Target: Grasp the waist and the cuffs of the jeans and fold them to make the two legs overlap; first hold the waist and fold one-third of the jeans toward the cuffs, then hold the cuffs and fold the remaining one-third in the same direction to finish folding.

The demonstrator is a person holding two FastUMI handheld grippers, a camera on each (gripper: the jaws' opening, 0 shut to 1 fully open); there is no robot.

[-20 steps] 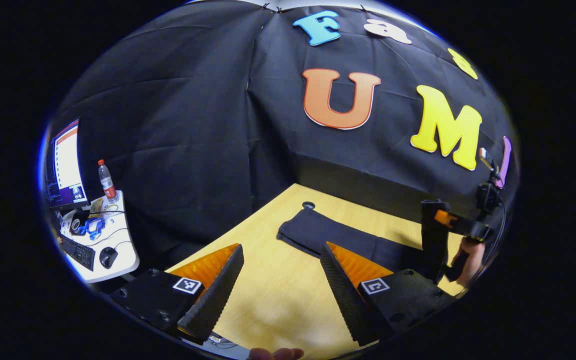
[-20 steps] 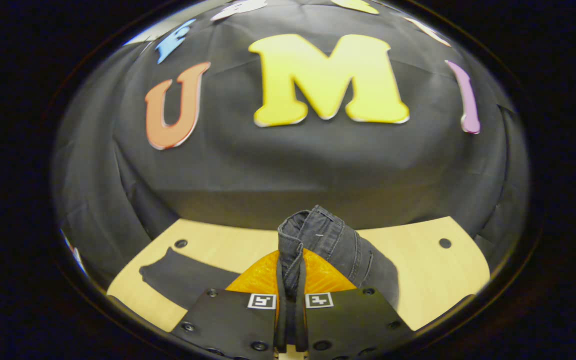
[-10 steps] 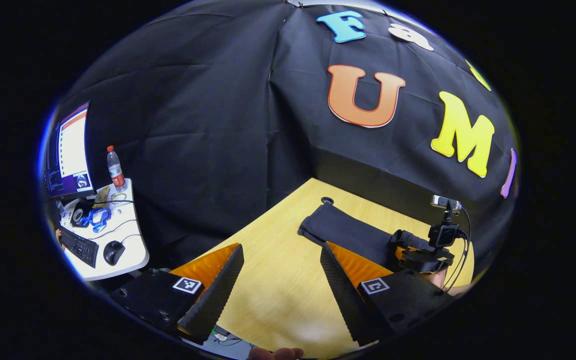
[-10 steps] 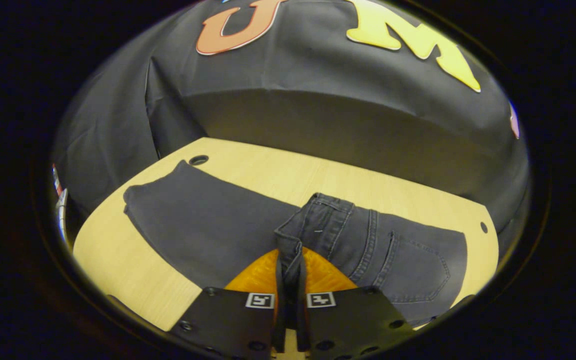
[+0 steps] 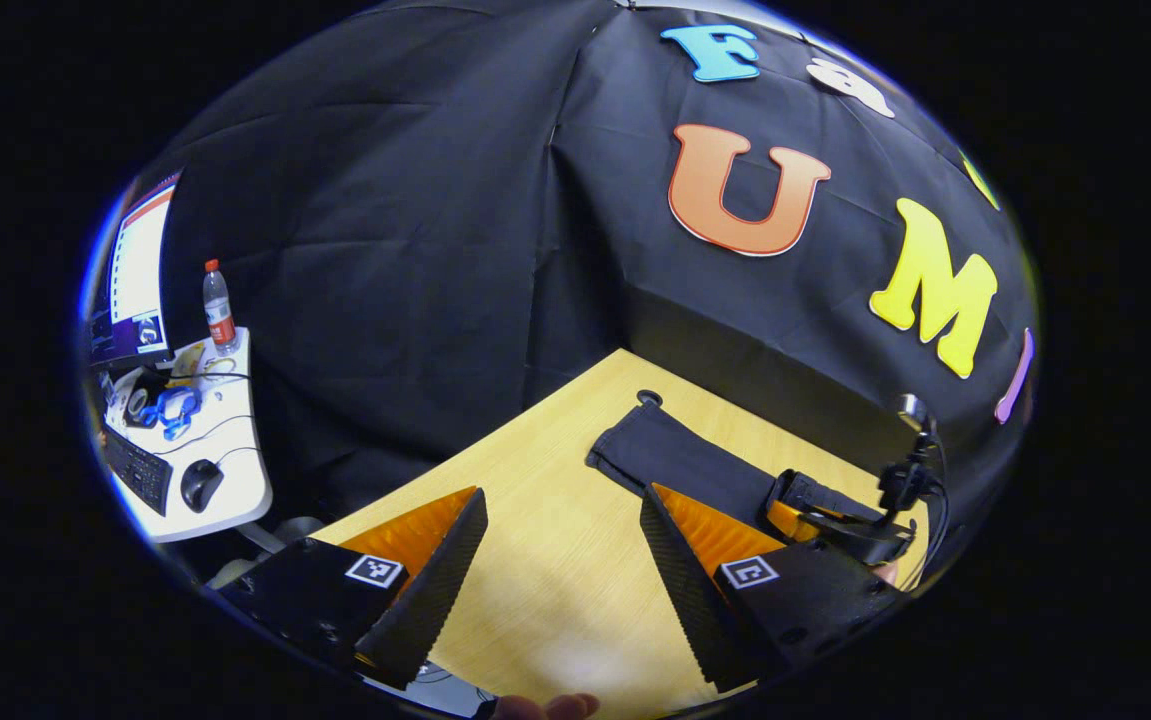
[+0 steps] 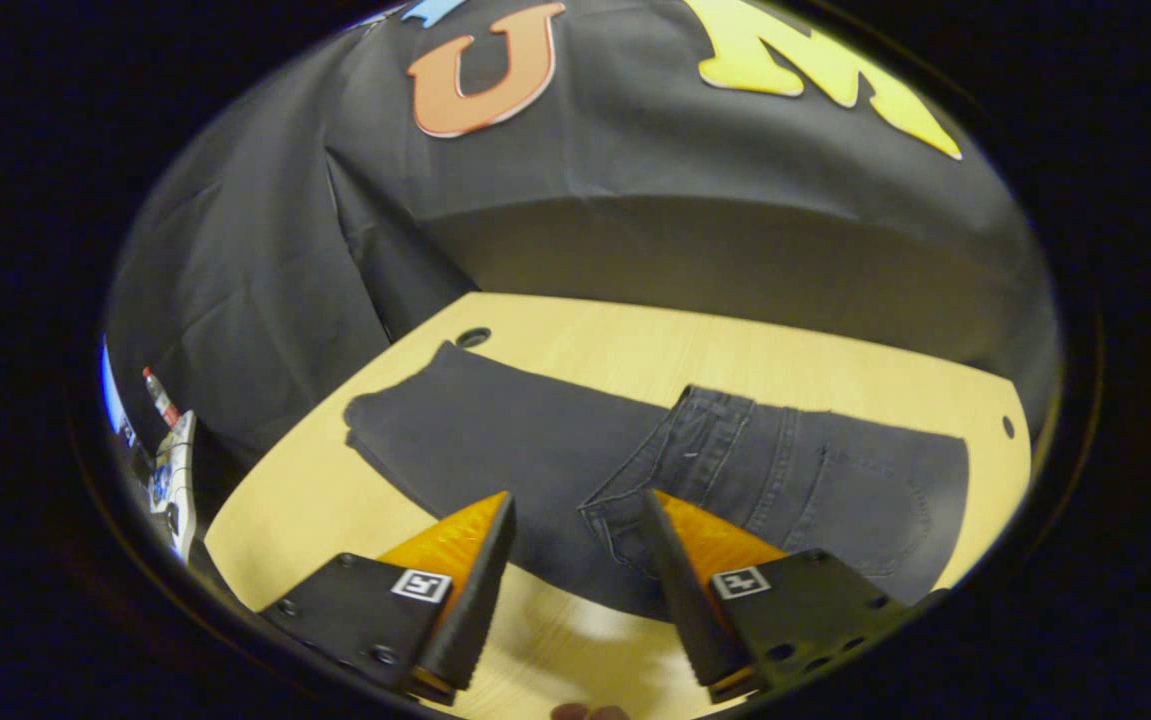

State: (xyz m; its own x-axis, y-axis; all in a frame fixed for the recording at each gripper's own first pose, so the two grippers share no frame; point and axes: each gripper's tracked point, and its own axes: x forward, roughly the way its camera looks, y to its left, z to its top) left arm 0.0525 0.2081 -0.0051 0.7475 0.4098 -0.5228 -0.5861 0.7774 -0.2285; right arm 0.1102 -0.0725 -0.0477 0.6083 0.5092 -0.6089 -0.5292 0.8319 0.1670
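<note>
The worktop (image 6: 575, 345) stretches pale and wide ahead of both grippers, and the jeans (image 6: 495, 440) lie flat across it, just beyond the right gripper (image 6: 575, 560). The waist section (image 6: 795, 480) is doubled over onto the legs, waistband toward the cuffs, so by the look of it the first third of the fold is down. That gripper hangs released, jaws spread wide, one finger on each side of the waistband corner and, as far as the right gripper view shows, clear of the cloth; it seems to have nothing left to hold there. Off to its far left the cuff end (image 6: 405, 410) lies flat and free, waiting for the second fold.

In the left gripper view the left gripper (image 5: 560, 570) is spread wide too, hovering over bare worktop with the cuff end (image 5: 650, 450) ahead and to its right, well placed to go for it. The right gripper (image 5: 825, 505) shows beyond, low over the jeans.
</note>
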